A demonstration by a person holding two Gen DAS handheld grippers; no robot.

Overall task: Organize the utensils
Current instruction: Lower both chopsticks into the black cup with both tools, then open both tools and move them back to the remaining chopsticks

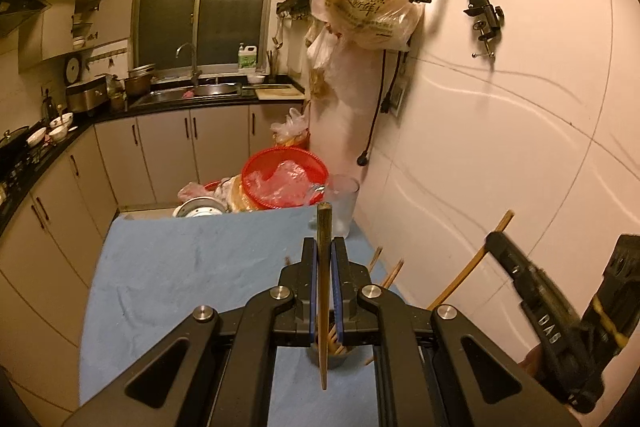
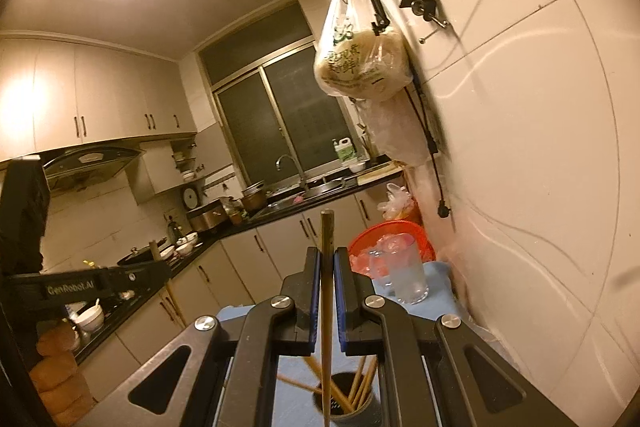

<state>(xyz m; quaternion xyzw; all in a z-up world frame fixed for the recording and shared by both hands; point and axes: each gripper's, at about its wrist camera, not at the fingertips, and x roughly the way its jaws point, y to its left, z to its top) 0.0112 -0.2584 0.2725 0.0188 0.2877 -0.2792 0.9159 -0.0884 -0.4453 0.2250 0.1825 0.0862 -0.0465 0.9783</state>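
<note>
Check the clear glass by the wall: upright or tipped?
Upright. The clear glass stands on its base on the blue cloth, mouth up.

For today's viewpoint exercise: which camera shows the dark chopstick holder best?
The right wrist view: the chopstick holder shows its open mouth with chopsticks leaning inside. The left wrist view shows only part of it behind the left gripper.

Black left gripper (image 1: 325,247), blue-edged fingers (image 1: 335,283) (silver screws), white lettering

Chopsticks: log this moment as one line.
left tool: shut on chopstick | right tool: shut on chopstick | holder: below, more chopsticks inside | cloth: blue
</note>
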